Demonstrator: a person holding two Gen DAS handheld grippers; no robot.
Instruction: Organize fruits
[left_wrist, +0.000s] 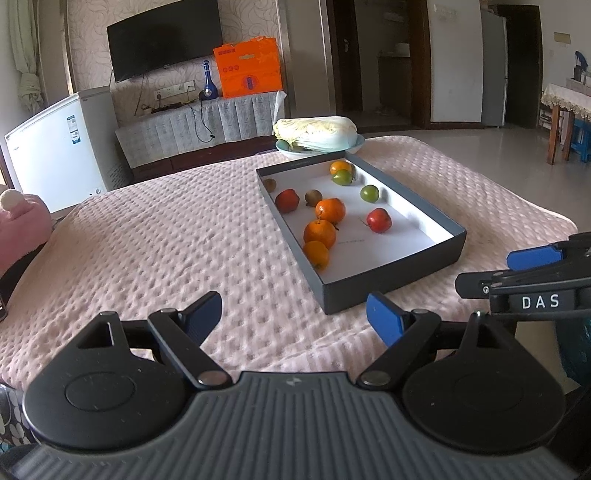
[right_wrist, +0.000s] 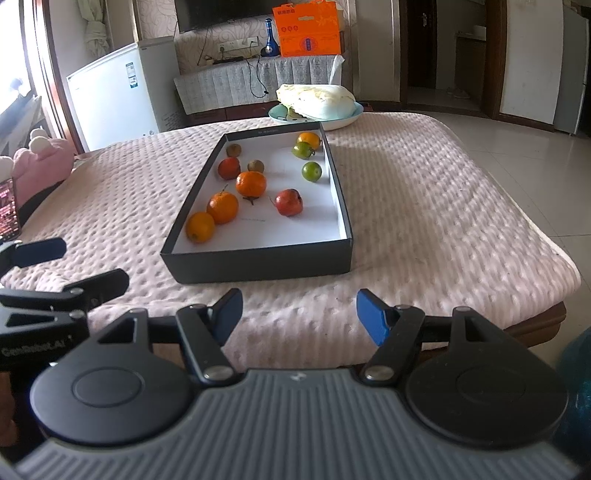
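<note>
Fruits, loose in the dark shallow box (right_wrist: 258, 264) on the pink-quilted counter (right_wrist: 424, 206): four oranges (right_wrist: 222, 207), two red fruits (right_wrist: 289, 202), two green fruits (right_wrist: 311, 171), two small brown fruits (right_wrist: 255, 165), all inside the box walls. Beyond the box's far end, a cabbage (right_wrist: 317, 99) on a plate (right_wrist: 347, 119). My left gripper (left_wrist: 295, 317) and right gripper (right_wrist: 297, 314) both hover short of the box's near wall, jaws apart, nothing between them
</note>
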